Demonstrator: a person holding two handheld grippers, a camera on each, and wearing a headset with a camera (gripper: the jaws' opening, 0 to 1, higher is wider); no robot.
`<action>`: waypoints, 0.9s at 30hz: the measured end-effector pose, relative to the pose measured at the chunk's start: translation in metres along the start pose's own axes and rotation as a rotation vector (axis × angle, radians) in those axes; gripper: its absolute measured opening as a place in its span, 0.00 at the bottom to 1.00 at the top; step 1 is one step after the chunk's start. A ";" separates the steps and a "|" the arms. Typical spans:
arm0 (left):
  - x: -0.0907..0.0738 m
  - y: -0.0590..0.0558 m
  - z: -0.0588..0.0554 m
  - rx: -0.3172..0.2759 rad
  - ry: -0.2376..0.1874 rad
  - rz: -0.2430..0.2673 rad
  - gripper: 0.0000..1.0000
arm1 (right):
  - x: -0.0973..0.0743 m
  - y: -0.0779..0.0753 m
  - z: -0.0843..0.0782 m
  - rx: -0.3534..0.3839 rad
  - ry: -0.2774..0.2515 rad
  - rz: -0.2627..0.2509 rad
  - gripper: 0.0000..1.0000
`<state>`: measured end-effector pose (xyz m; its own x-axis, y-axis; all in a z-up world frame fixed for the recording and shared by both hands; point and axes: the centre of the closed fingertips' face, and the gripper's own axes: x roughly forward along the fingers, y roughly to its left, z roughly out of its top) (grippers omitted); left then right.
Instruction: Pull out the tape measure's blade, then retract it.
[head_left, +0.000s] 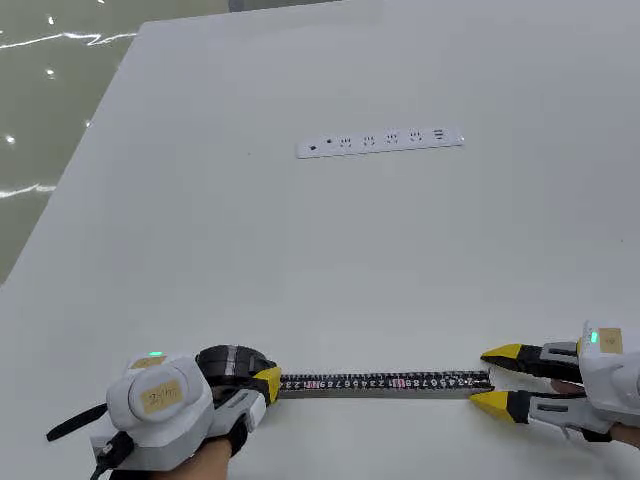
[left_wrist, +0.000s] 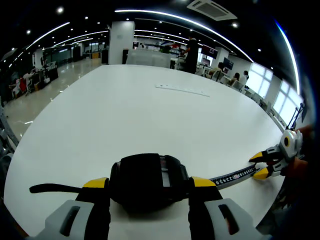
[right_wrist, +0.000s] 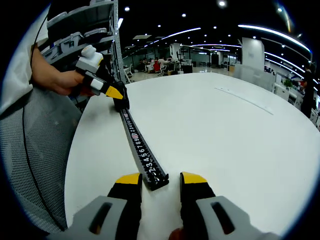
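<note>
Tape measure (head_left: 235, 365) at the near edge of the white table (head_left: 350, 250). Its black case (left_wrist: 149, 175) is clamped between the yellow-tipped jaws of the left gripper (left_wrist: 149, 184). The blade (head_left: 385, 382), dark with pale numerals and red marks, lies drawn out flat along the table to the right gripper (right_wrist: 160, 178), whose jaws stand apart either side of the blade's end, not closed on it. A power strip (head_left: 380, 141) lies well beyond

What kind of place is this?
Probably a big open-plan office or lab: a large white table with a power strip, long ceiling light strips, and people at desks in the background.
</note>
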<state>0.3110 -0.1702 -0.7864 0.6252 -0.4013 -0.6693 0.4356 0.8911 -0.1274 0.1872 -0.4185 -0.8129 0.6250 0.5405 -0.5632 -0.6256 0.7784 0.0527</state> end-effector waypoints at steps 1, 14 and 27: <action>0.000 0.000 0.000 0.000 0.001 0.000 0.60 | 0.001 0.001 0.000 -0.018 -0.001 0.005 0.27; 0.000 0.000 0.000 -0.004 0.003 0.003 0.60 | 0.001 0.005 -0.002 -0.108 0.000 0.070 0.16; 0.001 -0.001 0.000 -0.013 -0.005 0.008 0.61 | 0.000 0.002 -0.002 -0.090 -0.010 0.064 0.14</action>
<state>0.3113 -0.1712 -0.7877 0.6320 -0.3954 -0.6665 0.4225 0.8968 -0.1314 0.1848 -0.4174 -0.8147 0.5867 0.5915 -0.5531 -0.7037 0.7104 0.0133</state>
